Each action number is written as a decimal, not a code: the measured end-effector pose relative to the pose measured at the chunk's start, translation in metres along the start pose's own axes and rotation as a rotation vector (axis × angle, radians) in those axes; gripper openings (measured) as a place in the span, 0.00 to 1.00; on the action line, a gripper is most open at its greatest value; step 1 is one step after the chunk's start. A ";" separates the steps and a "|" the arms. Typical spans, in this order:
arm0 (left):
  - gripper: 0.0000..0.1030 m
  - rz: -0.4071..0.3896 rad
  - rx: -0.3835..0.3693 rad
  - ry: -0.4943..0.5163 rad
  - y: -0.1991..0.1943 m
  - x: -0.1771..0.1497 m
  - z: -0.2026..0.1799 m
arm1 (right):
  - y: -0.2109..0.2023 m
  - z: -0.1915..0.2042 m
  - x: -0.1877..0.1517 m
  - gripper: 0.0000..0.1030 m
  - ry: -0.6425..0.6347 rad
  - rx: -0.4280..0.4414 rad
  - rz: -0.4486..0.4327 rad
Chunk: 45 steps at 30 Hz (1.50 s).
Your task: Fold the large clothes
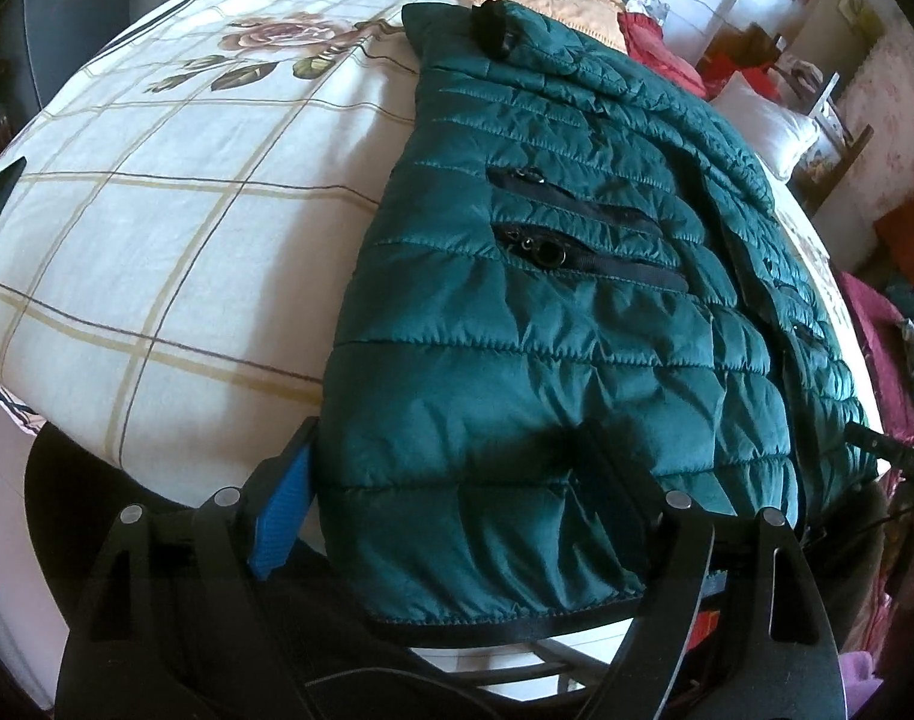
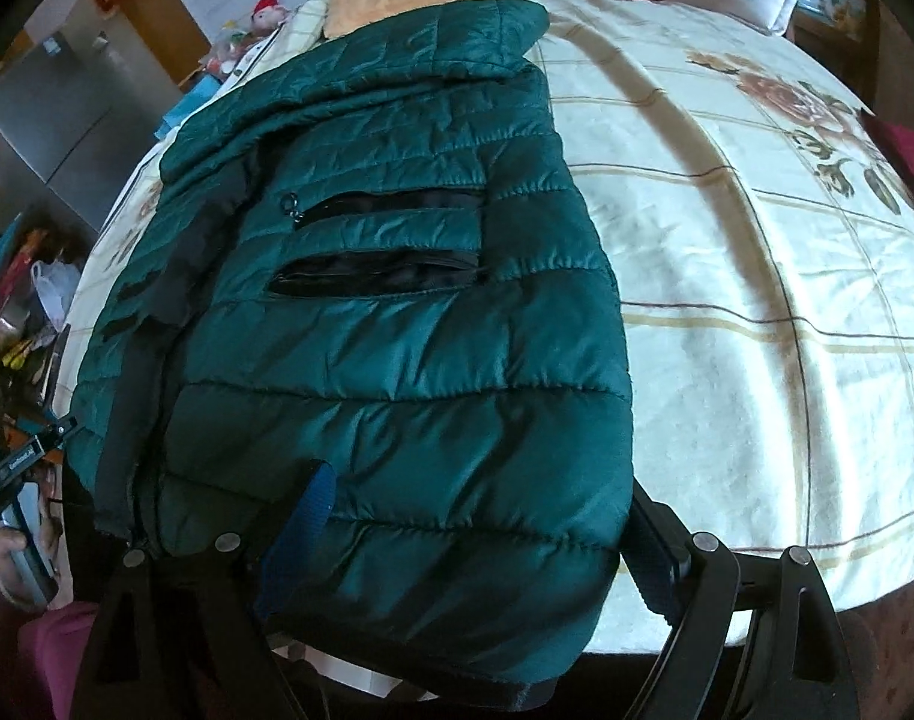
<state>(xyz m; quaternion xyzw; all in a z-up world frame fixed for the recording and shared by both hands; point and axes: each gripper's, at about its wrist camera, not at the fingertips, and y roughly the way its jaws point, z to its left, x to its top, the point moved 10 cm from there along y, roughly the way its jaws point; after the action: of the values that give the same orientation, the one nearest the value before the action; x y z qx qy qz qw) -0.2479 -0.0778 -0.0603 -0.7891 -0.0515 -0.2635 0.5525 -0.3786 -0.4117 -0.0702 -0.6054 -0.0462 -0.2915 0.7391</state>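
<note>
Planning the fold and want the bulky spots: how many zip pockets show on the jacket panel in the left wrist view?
2: upper pocket mid-panel; lower pocket just below it, nearer the hem. The far panel may hide others.

A bed (image 1: 156, 228) in checked floral sheet — green quilted jacket (image 1: 547, 312) lying flat on it.

- You have a quilted jacket (image 1: 547, 324) of glossy, slick green cloth, stitched into puffy rows; its hem binding is matt black.
- Your bedsheet (image 1: 174, 228) is matt woven cloth, lightly creased, with printed lines and roses.
- Your left gripper (image 1: 450, 468) is matt black plastic with metal pins and a ribbed blue pad (image 1: 279, 516).
- Your right gripper (image 2: 487, 540) looks alike.
</note>
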 end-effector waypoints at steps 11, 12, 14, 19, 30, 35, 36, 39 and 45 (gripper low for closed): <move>0.81 0.004 0.017 0.021 0.001 -0.001 -0.002 | -0.005 0.011 -0.001 0.46 -0.075 0.016 -0.039; 0.81 0.004 0.018 0.023 0.001 -0.001 -0.002 | -0.007 0.012 0.000 0.44 -0.091 0.013 -0.040; 0.81 0.003 0.020 0.024 0.001 -0.001 -0.002 | -0.008 0.012 0.001 0.44 -0.096 0.015 -0.038; 0.85 0.005 0.013 0.031 0.001 -0.001 -0.003 | 0.001 0.011 0.002 0.55 -0.077 0.047 -0.025; 0.59 0.012 -0.007 0.069 0.000 -0.001 -0.008 | -0.014 0.018 0.015 0.22 -0.087 0.048 -0.124; 0.22 -0.018 -0.043 0.036 -0.014 0.009 -0.005 | -0.035 0.024 0.032 0.20 -0.089 0.090 -0.182; 0.18 -0.024 -0.055 0.029 -0.017 0.012 -0.005 | -0.039 0.026 0.036 0.19 -0.085 0.104 -0.192; 0.15 -0.054 -0.070 0.035 -0.030 0.021 -0.007 | -0.052 0.031 0.052 0.19 -0.082 0.131 -0.227; 0.14 -0.129 -0.110 0.026 -0.053 0.048 -0.014 | -0.071 0.039 0.082 0.19 -0.080 0.161 -0.300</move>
<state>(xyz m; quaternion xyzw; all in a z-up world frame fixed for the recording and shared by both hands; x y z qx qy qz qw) -0.2313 -0.0801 0.0109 -0.8099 -0.0803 -0.3113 0.4907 -0.3349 -0.4134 0.0362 -0.5416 -0.1884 -0.3695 0.7311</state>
